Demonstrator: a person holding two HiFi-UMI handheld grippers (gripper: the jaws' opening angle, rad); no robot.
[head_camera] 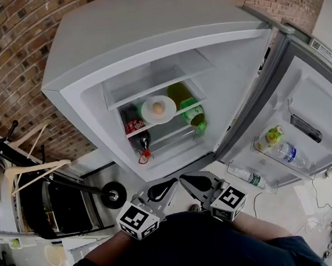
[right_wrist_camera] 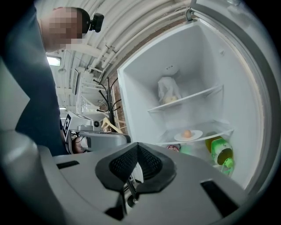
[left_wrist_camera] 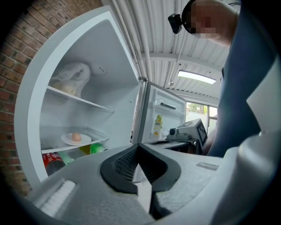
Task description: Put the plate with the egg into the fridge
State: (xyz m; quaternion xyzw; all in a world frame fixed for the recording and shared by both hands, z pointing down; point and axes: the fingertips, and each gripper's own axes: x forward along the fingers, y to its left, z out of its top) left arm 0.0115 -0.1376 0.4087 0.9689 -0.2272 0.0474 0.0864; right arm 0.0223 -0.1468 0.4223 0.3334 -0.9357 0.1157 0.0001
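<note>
The white plate (head_camera: 158,110) with a brown egg (head_camera: 159,108) on it rests on a glass shelf inside the open fridge (head_camera: 162,36). The same plate (left_wrist_camera: 76,139) appears low left in the left gripper view, and the plate (right_wrist_camera: 188,135) sits mid right in the right gripper view. Both grippers are held close to the person's body, well back from the fridge. My left gripper (head_camera: 174,180) and right gripper (head_camera: 182,177) are shut with nothing between their tips, which nearly meet each other.
A cola bottle (head_camera: 135,128) and green bottles (head_camera: 195,117) stand under and beside the plate. The fridge door (head_camera: 304,116) hangs open at the right with bottles (head_camera: 284,152) in its racks. A white bag (left_wrist_camera: 72,79) lies on the upper shelf. A brick wall (head_camera: 11,39) is at the left.
</note>
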